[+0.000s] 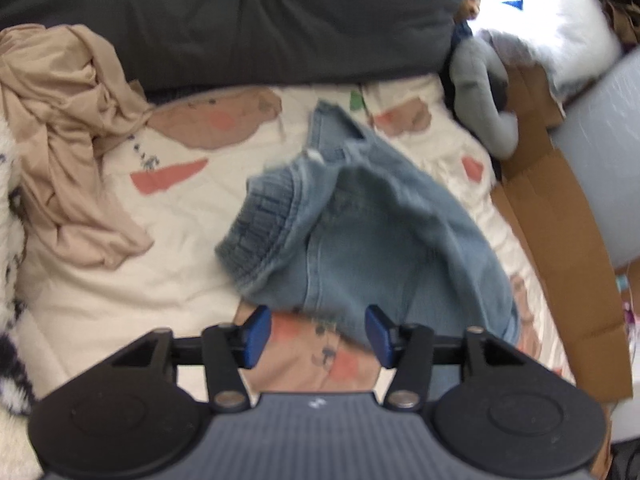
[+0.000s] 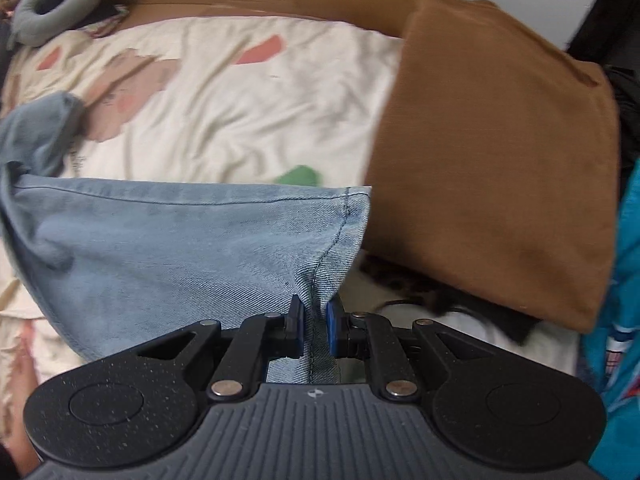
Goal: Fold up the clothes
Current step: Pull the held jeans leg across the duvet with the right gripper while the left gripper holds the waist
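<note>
Bedspread (image 1: 168, 240): pale printed cover fills the middle of both views; the widest bare stretch lies in the upper middle of the right wrist view, room to lay cloth flat.
Denim garment (image 1: 360, 232): crumpled at centre of the left wrist view, elastic waistband turned up to the left; in the right wrist view a hemmed corner hangs taut at centre.
Brown cushion (image 2: 492, 152): crowds the right edge; keep the hem clear of it.
Tan garment (image 1: 68, 140): bunched at upper left, apart from the denim.
Cardboard (image 1: 560, 240): bounds the bed at right.
Right gripper (image 2: 316, 324): fingers pinched on the denim seam.
Left gripper (image 1: 318, 334): fingers spread, empty, just short of the denim's near edge.
Step, probably (blurred view): pinch a second corner, pull the cloth even.
</note>
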{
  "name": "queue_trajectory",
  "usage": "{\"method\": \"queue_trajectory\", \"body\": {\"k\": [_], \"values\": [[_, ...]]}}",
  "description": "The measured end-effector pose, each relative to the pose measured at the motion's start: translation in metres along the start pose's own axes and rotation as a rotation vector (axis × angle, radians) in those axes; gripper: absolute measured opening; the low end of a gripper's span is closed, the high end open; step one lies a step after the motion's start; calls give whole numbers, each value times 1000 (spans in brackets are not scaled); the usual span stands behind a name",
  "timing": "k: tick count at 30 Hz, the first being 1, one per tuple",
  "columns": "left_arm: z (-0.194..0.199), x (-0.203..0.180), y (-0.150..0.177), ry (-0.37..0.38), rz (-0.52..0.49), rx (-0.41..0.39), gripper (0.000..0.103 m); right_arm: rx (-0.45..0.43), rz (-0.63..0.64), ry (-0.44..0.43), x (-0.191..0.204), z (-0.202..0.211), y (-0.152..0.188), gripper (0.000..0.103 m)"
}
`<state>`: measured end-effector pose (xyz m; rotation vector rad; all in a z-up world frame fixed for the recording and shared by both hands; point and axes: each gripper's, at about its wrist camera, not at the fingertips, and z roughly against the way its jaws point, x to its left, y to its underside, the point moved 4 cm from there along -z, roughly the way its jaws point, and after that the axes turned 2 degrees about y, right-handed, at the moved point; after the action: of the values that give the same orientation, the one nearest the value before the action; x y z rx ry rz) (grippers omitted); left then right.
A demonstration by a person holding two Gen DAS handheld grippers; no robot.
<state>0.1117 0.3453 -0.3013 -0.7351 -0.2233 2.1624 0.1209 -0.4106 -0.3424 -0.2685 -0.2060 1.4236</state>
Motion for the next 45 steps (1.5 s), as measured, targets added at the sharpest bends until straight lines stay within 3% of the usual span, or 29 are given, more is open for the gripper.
{"method": "queue_trajectory", "body": {"k": [10, 21, 24, 25, 27, 28, 29, 45], "values": [[-30, -21, -38, 6, 108, -81, 64, 26, -42, 84, -35, -9, 4, 9], [-67, -19, -43, 26, 266, -120, 60, 40, -56, 86, -49, -12, 12, 9], [-75, -18, -48, 40, 308, -123, 53, 47, -58, 89, -49, -15, 13, 9], [-80, -18, -50, 51, 317, -121, 46, 50, -58, 92, -48, -17, 14, 9], [-89, -19, -52, 55, 323, -104, 25, 57, -60, 98, -47, -19, 15, 9], [-83, -20, -54, 58, 315, -108, 9, 61, -61, 100, -47, -20, 15, 9], [-77, -22, -56, 61, 306, -113, 6, 63, -63, 101, -46, -21, 16, 9], [22, -44, -84, 111, 175, -191, 3, 43, -73, 28, -38, 6, 26, 9]]}}
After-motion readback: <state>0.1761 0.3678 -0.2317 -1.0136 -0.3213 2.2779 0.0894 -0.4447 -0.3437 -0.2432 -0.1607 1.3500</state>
